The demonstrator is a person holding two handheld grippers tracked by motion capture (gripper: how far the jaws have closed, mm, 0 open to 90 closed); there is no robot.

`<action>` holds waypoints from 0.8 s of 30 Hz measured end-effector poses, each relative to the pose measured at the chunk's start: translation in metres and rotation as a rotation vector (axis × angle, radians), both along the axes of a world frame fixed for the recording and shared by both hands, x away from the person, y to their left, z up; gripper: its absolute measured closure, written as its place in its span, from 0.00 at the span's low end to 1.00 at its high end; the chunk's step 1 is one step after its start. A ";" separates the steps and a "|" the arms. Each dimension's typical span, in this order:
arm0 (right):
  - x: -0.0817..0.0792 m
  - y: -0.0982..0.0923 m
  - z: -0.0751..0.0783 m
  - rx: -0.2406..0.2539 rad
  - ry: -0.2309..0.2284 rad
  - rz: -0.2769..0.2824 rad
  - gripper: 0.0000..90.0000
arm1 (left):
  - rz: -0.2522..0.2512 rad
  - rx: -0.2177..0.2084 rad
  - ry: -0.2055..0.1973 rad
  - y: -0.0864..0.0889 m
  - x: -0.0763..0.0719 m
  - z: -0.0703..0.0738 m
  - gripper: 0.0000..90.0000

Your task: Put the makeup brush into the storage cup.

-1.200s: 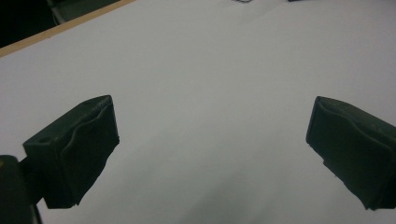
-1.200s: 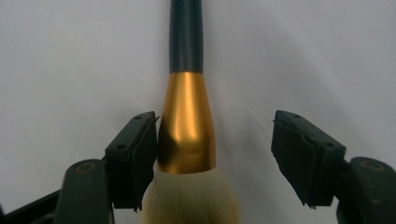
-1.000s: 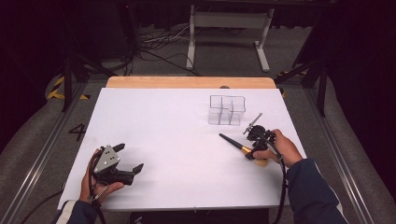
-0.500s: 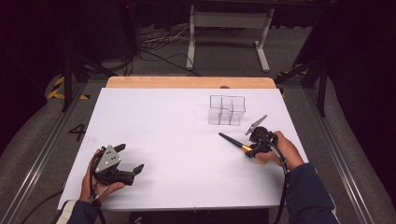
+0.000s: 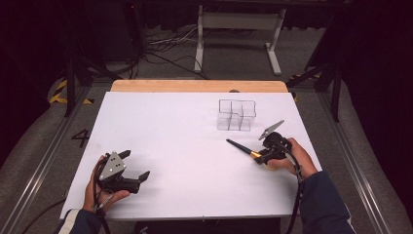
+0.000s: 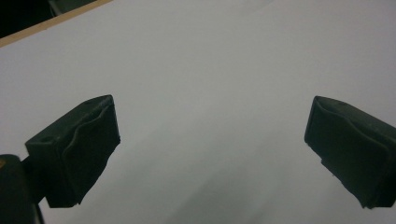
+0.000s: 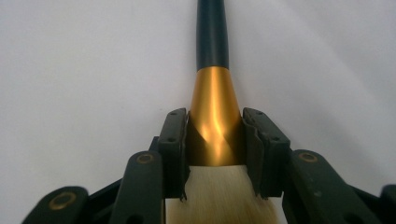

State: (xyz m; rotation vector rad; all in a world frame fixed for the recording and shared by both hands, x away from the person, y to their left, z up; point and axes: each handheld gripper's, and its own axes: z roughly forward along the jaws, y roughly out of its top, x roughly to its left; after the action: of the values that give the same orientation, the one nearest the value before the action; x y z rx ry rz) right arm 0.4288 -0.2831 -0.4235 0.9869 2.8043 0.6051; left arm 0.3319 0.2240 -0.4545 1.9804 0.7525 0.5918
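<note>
A brush [image 5: 238, 146] with a black handle, gold ferrule and pale bristles lies at the right of the white table [image 5: 185, 126], its handle pointing up-left. My right gripper [image 5: 258, 156] is shut on the gold ferrule. In the right gripper view both pads [image 7: 173, 135] press on the sides of the ferrule of the brush [image 7: 212, 93], held by the right gripper [image 7: 214, 128], with the bristles toward the camera. My left gripper [image 5: 134, 164] rests in a hand at the front left, open and with nothing in it. The left gripper [image 6: 210, 140] faces bare white surface.
A clear plastic organiser [image 5: 236, 115] with several compartments stands just beyond the brush, toward the back right. A wooden strip [image 5: 195, 86] edges the table's far side. Dark floor, cables and a metal stand lie behind it.
The right hand and its grey plate have shifted slightly at the brush's gold end. The left gripper has stayed put.
</note>
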 end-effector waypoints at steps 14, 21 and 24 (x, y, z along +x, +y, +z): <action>0.003 -0.007 -0.001 0.144 0.014 -0.020 0.70 | -0.002 0.027 0.004 -0.001 0.000 0.000 0.05; 0.005 -0.008 -0.003 0.225 0.043 -0.021 0.70 | -0.004 0.024 0.005 -0.002 0.000 0.000 0.05; 0.006 -0.009 -0.004 0.261 0.052 -0.025 0.70 | -0.006 0.024 0.003 -0.002 -0.001 0.000 0.05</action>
State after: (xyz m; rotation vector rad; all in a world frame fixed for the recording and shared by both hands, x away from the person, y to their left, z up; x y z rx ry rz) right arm 0.4345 -0.2919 -0.4273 1.0928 2.8020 0.9758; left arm 0.3314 0.2220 -0.4545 2.0056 0.7445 0.5968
